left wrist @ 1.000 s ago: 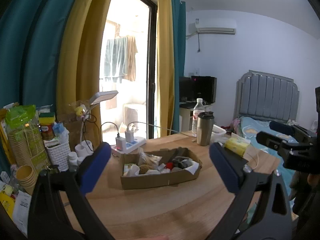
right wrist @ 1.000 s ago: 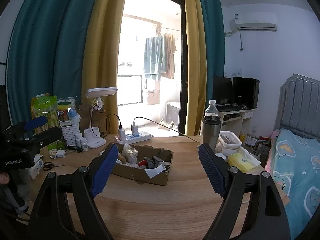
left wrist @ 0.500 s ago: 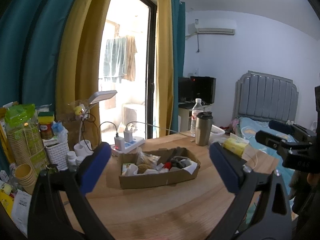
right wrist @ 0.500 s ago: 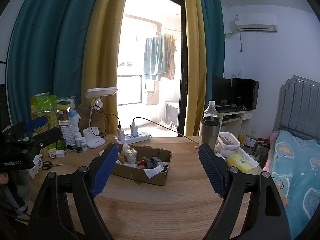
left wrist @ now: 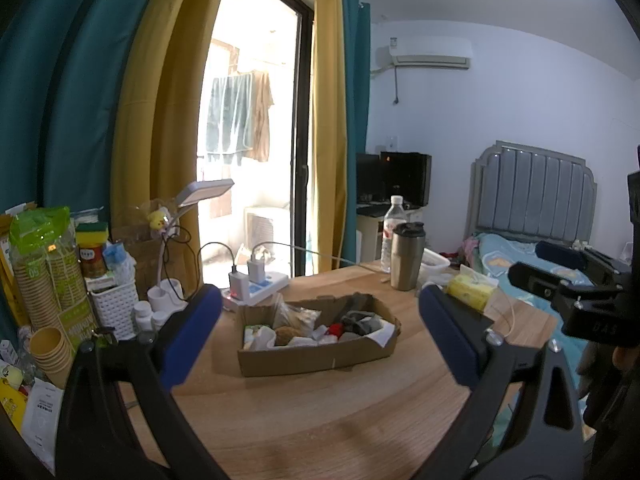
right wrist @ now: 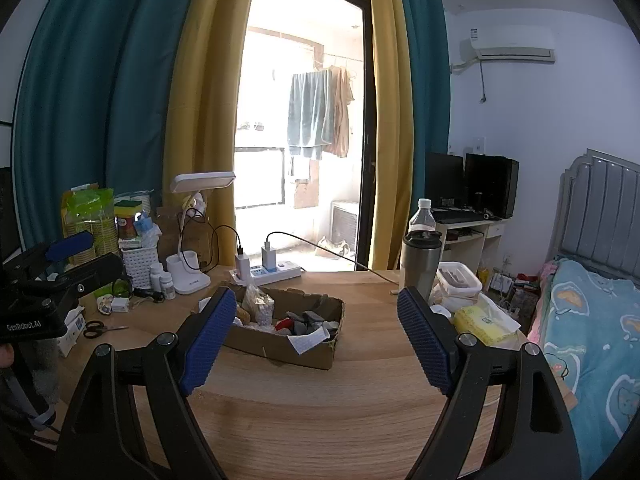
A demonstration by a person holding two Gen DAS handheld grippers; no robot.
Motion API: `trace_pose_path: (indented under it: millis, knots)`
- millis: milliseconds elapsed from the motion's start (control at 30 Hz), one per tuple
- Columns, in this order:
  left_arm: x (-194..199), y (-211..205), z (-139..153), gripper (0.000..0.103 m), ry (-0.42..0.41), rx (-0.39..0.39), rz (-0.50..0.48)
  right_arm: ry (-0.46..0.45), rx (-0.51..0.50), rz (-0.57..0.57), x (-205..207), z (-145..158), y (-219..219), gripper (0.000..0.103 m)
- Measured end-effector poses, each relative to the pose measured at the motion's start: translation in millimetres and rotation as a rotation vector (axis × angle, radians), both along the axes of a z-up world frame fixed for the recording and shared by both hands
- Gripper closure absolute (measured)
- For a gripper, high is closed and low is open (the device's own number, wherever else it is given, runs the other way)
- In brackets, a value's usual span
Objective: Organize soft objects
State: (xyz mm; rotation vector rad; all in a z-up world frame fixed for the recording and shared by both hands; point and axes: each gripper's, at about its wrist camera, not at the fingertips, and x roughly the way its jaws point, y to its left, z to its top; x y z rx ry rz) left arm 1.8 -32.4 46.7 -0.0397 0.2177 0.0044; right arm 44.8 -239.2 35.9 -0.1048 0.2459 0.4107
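The table (left wrist: 320,420) stretched wide and bare up front. Mid-table sat the box (left wrist: 316,356), soft things (left wrist: 360,322) heaped inside it. The left gripper (left wrist: 320,332) and right gripper (right wrist: 316,336) hung above the near edge, both spread wide and empty, the box framed between their blue pads (right wrist: 208,344) but farther off
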Motion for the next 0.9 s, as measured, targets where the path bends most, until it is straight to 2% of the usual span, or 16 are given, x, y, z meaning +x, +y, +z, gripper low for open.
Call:
trace_pose_path:
  millis: [900]
  knots:
    - [-2.3,-1.0,-3.5,0.003,0.001,0.003,-0.012,0.014,-0.001,0.014,-0.3,-5.1,4.2,0.018]
